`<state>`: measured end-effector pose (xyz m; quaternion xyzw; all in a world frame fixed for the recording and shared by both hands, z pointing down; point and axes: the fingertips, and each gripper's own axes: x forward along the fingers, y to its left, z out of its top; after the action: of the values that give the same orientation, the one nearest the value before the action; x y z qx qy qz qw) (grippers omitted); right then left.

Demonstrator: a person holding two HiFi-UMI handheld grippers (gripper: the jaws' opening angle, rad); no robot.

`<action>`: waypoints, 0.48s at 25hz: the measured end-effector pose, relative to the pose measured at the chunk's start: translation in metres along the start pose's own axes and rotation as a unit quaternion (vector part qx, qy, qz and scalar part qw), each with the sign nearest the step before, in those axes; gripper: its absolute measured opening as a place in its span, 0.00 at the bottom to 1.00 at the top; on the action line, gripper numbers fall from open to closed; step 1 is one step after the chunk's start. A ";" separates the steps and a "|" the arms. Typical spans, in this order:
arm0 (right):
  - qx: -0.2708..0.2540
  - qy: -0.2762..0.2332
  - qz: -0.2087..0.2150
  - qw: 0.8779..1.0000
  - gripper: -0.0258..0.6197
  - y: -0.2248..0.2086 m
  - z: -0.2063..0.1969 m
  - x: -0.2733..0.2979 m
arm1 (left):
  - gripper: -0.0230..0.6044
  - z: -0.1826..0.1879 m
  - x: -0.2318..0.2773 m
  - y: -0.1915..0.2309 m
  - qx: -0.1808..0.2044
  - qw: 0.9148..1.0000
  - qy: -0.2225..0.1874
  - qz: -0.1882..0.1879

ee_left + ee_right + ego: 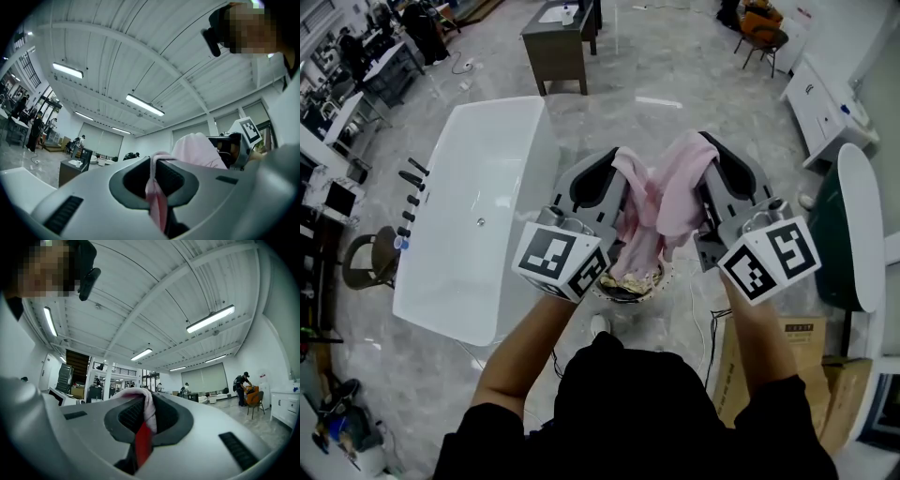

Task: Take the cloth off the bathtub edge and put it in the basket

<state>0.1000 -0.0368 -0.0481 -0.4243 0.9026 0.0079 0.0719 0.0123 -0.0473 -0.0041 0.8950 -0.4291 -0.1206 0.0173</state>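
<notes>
A: State of the left hand-held gripper (614, 169)?
B: Clenched on one edge of the pink cloth (667, 199). The right hand-held gripper (712, 155) grips another edge.
A: Cloth position?
B: It hangs between both, clear of the white bathtub (478, 206) and directly above the basket (628, 281). Its lower end possibly dips inside, but the head view is unclear there.

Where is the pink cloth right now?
In the head view the soft pink cloth hangs mid-picture, held by the left tongs and right tongs, just above the round basket, right of the white bathtub.
</notes>
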 end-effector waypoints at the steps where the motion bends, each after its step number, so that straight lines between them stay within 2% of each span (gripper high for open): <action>1: 0.003 0.006 -0.004 1.000 0.10 -0.004 -0.009 0.000 | 0.10 -0.009 0.001 0.002 -0.004 1.000 0.006 0.002; 6: 0.000 0.053 -0.007 0.999 0.10 -0.003 -0.052 0.019 | 0.10 -0.049 -0.002 0.041 -0.031 0.998 0.043 0.032; 12: -0.008 0.091 -0.013 0.996 0.10 -0.011 -0.093 0.017 | 0.10 -0.095 0.005 0.050 -0.062 0.995 0.073 0.016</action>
<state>0.0861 -0.0639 0.0421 -0.4352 0.8999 -0.0239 -0.0136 -0.0008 -0.0895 0.0938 0.8916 -0.4327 -0.0811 0.1059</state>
